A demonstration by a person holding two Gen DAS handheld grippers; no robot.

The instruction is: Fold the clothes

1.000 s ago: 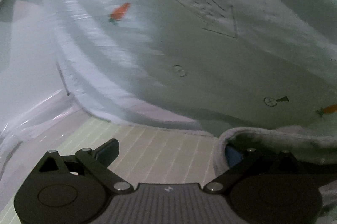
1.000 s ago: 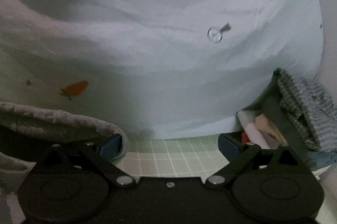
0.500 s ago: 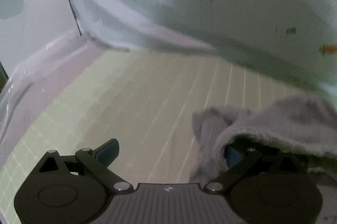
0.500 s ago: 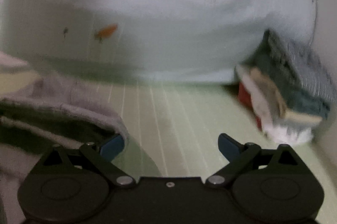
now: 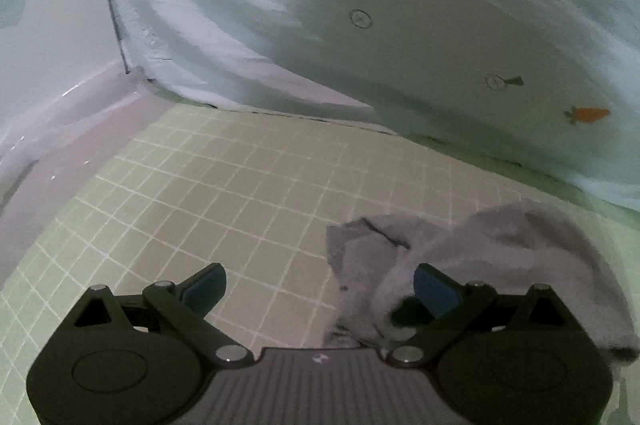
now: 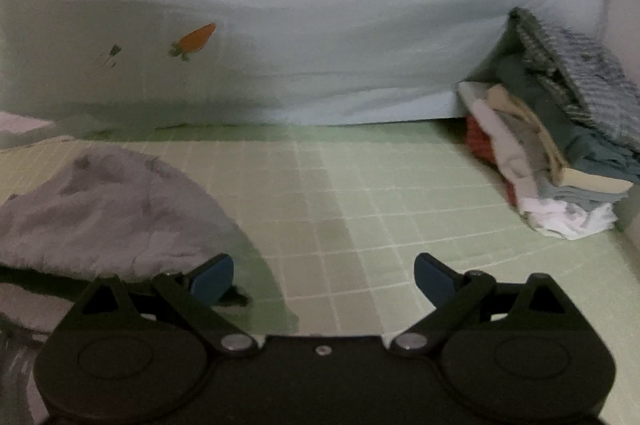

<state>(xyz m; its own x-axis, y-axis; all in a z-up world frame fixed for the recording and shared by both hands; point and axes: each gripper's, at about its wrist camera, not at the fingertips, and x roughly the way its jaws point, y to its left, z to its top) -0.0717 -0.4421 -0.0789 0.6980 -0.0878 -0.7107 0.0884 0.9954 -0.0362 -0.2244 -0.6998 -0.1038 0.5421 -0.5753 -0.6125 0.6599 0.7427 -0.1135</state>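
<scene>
Holding both grippers, left gripper (image 5: 318,285) and right gripper (image 6: 324,275), with jaws wide and empty, we are starting on the grey garment (image 6: 108,209), lying crumpled on the green grid mat (image 6: 360,193) between them. Next we are needing its corners; free mat lies ahead, the folded pile (image 6: 560,153) crowding the far right corner.

Two hand-held grippers are at work, the left hand-held gripper (image 5: 320,285) and the right hand-held gripper (image 6: 324,275), over one grey garment (image 6: 108,209) on one green grid mat (image 6: 360,185). One stack of folded clothes (image 6: 560,161) sits aside, perhaps six or seven pieces, and one pale sheet (image 5: 400,25) shows two printed carrots.
</scene>
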